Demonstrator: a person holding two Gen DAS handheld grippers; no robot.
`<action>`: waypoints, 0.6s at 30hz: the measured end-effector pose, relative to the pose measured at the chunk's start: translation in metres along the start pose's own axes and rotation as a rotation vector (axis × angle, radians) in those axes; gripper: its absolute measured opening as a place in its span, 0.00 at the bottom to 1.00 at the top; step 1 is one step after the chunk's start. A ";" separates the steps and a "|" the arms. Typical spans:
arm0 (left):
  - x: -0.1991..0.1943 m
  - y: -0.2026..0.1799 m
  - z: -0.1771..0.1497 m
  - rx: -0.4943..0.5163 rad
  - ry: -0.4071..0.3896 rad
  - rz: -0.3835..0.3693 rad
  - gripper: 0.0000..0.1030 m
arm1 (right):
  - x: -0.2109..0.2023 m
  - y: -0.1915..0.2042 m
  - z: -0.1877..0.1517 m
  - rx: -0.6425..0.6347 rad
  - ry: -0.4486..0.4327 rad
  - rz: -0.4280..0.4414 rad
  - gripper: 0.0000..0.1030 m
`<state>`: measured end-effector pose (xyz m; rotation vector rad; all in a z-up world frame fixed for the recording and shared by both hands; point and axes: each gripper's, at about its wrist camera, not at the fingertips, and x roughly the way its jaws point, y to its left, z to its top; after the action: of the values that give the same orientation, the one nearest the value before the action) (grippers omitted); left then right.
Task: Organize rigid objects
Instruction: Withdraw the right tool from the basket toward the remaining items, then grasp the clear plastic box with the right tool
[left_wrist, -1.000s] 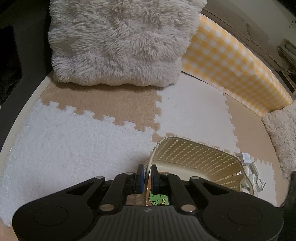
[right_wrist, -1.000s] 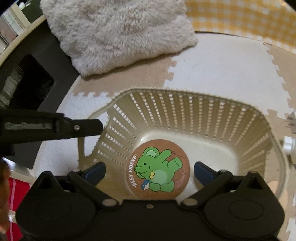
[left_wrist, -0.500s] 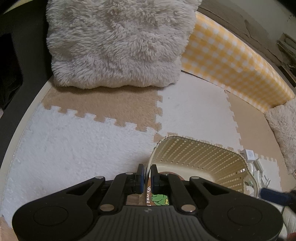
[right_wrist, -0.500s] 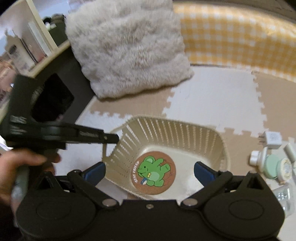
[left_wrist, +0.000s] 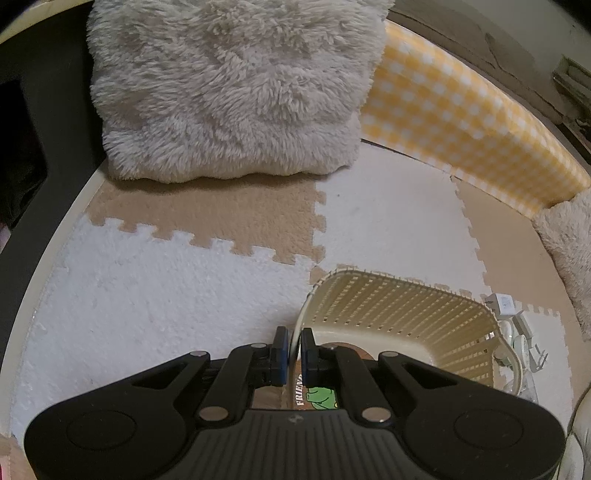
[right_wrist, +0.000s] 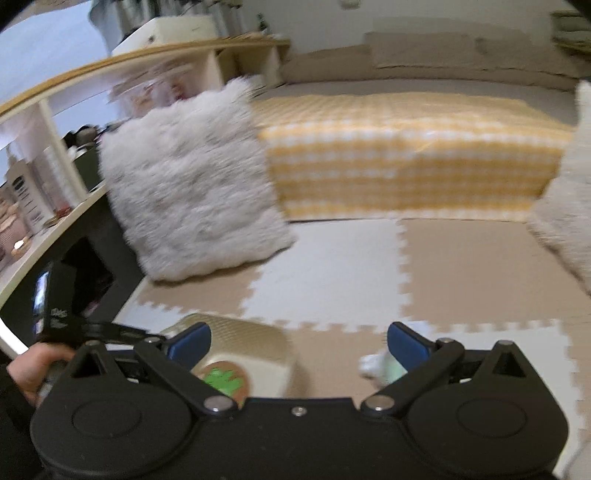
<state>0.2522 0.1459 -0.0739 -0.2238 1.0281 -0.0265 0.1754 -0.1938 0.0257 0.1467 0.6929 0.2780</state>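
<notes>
A cream slatted basket (left_wrist: 406, 317) stands on the foam mat, and my left gripper (left_wrist: 293, 350) is shut on its near left rim. A round brown coaster with a green bear (left_wrist: 321, 395) lies in the basket; it also shows in the right wrist view (right_wrist: 225, 380). My right gripper (right_wrist: 299, 341) is open and empty, raised above the mat to the right of the basket (right_wrist: 236, 343). Small white and mint items (right_wrist: 380, 367) lie on the mat below its right finger, blurred. They show beside the basket in the left wrist view (left_wrist: 517, 332).
A fluffy grey cushion (left_wrist: 229, 88) leans at the back left. A yellow checked mattress (left_wrist: 461, 110) runs along the back. A second fluffy cushion (left_wrist: 569, 243) lies at the right. A dark cabinet and shelves (right_wrist: 55, 177) stand at the left.
My right gripper has risen and tilted up from over the basket, so its view now looks across the room. My left gripper has kept its hold on the basket rim.
</notes>
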 end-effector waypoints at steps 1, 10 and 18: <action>0.000 0.000 0.000 0.004 0.000 0.003 0.07 | -0.002 -0.008 -0.001 0.005 -0.005 -0.018 1.00; 0.001 -0.001 0.001 0.014 -0.001 0.010 0.07 | 0.016 -0.068 -0.043 0.068 -0.010 -0.165 1.00; 0.003 -0.002 0.001 0.022 0.002 0.016 0.07 | 0.059 -0.102 -0.067 0.041 0.076 -0.139 1.00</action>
<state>0.2541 0.1441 -0.0756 -0.1960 1.0311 -0.0236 0.1958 -0.2706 -0.0844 0.1266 0.7804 0.1364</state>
